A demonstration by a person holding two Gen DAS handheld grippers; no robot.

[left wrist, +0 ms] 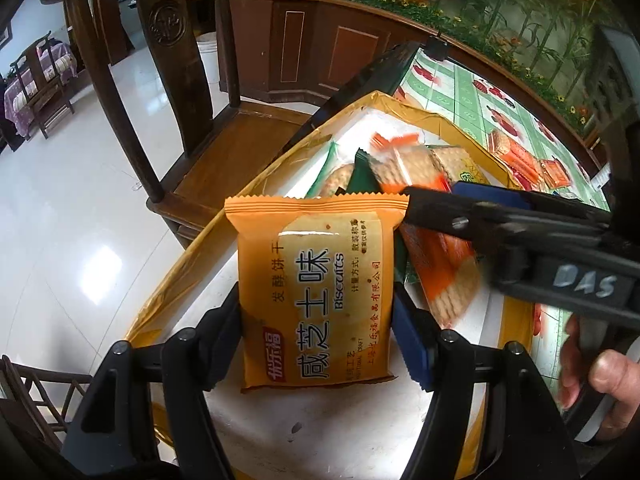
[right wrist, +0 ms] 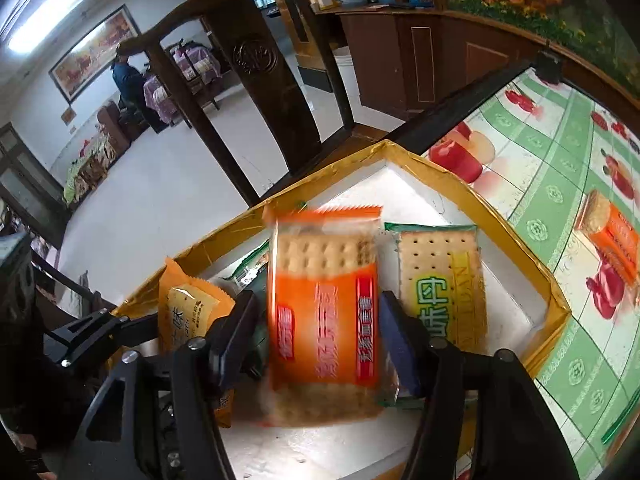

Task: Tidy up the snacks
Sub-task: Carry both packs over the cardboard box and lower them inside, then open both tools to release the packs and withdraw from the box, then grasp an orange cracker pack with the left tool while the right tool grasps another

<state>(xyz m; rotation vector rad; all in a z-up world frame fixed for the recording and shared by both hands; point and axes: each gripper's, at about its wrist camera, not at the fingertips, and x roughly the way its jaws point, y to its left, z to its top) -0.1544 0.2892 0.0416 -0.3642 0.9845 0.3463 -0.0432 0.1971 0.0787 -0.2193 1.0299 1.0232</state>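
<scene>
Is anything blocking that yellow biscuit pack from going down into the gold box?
Nothing visible does. The left gripper holds the yellow biscuit pack over a bare white patch of the gold box. The other packs lie further in, and the right gripper with its orange cracker pack is off to the side.

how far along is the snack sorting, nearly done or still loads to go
Partway. Done: several packets already lie in the gold-rimmed box, including a green cracker packet. In hand: the left claw grips a yellow biscuit packet and the right claw grips an orange cracker packet, both over the box. Left: at least one orange packet sits out on the tablecloth.
</scene>
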